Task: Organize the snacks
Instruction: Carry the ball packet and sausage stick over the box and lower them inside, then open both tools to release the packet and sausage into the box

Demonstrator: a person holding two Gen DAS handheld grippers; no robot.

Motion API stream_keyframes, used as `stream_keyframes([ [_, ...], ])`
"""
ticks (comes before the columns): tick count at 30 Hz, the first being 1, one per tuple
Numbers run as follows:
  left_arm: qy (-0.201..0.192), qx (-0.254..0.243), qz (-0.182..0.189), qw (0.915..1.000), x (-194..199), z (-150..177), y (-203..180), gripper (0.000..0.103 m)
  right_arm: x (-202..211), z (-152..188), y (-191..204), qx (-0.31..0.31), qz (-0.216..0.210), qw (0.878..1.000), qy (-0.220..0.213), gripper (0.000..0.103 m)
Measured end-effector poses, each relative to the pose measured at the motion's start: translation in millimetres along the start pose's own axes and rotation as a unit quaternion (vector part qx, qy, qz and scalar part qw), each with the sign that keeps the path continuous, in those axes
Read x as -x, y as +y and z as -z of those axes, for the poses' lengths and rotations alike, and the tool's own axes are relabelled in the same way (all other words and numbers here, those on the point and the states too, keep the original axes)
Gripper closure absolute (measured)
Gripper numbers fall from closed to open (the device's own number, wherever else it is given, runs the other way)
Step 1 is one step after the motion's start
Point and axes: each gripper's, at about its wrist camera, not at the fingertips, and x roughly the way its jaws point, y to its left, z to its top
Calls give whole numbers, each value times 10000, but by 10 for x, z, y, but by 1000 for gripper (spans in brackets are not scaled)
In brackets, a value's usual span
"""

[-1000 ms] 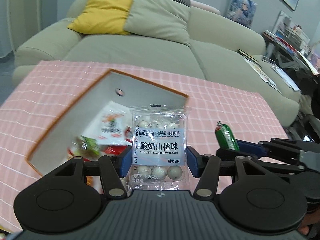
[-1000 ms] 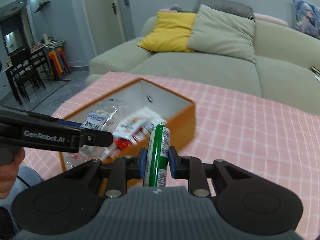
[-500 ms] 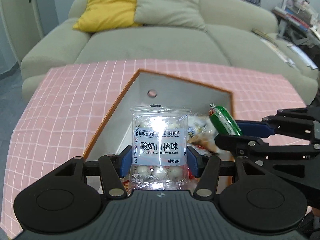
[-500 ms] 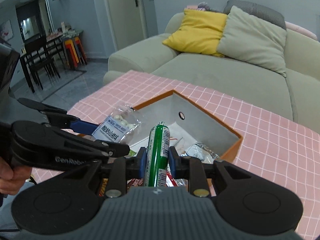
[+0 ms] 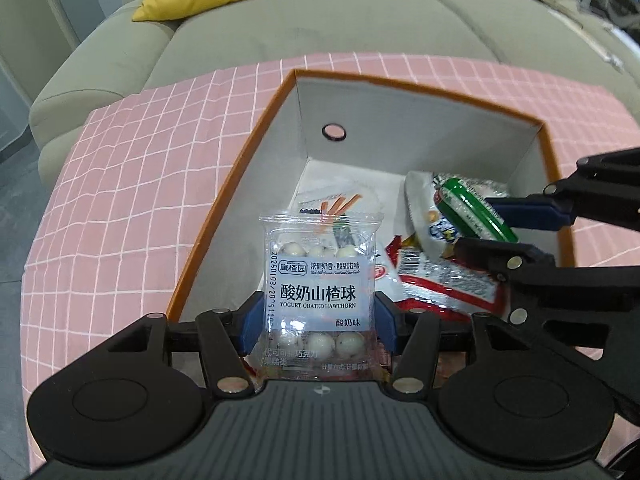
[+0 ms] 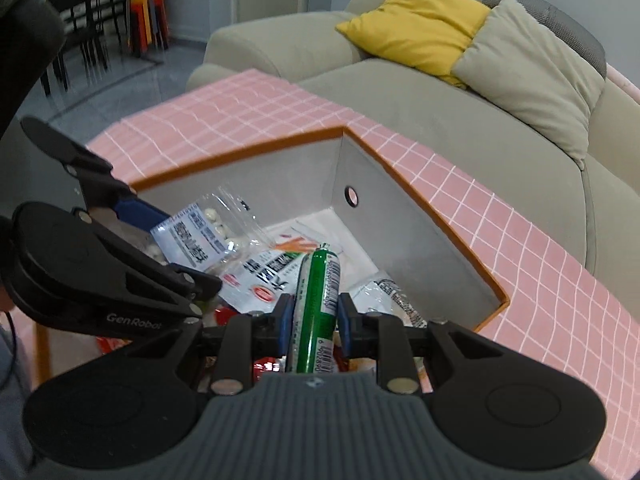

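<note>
Pink checked cloth covers the worktop (image 5: 132, 184), on which an orange-rimmed box (image 5: 240, 160) with grey inner walls is set. Over its left part, a clear packet of yogurt-coated hawthorn balls (image 5: 319, 292) is clamped upright between the blue pads of the left hand-held gripper (image 5: 319, 322), its jaws held wide by the packet. Snack packets (image 5: 436, 280) lie in the box. Further right, a green sausage stick (image 6: 316, 304) is pinched by the nearly closed right hand-held gripper (image 6: 314, 322) above the box.
</note>
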Motion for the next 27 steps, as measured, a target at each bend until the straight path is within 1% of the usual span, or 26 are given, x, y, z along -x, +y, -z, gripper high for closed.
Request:
stream_keyframes([
  [9,351,15,-148,9993,-262,-63,34,37,-288,-4,-19,175,-10,9994,292,85],
  [12,390,-25,-170,9991,-308,-78,20,36,-344,-1,-22,197,-19,9992,358,86],
  [17,395,-133,-222,9989,-335,-79,-19,34,-356,13,-16,230,-106,9989,390,85],
  [20,322,-215,-230,9990,-312,-74,-22,29,-344,8,-14,250,-111,9989,381,72],
  [22,250,-318,-266,9988,-277,-68,-37,27,-329,2,-21,245,-118,9989,385,70],
  [25,195,-381,-341,9985,-213,-66,-40,27,-300,-17,-52,159,-118,9989,425,61],
  [26,153,-346,-348,9987,-176,-68,-31,26,-288,-21,-66,140,-105,9989,433,55],
  [27,116,-298,-343,9989,-145,-68,-20,22,-271,-23,-72,136,-89,9990,428,50],
])
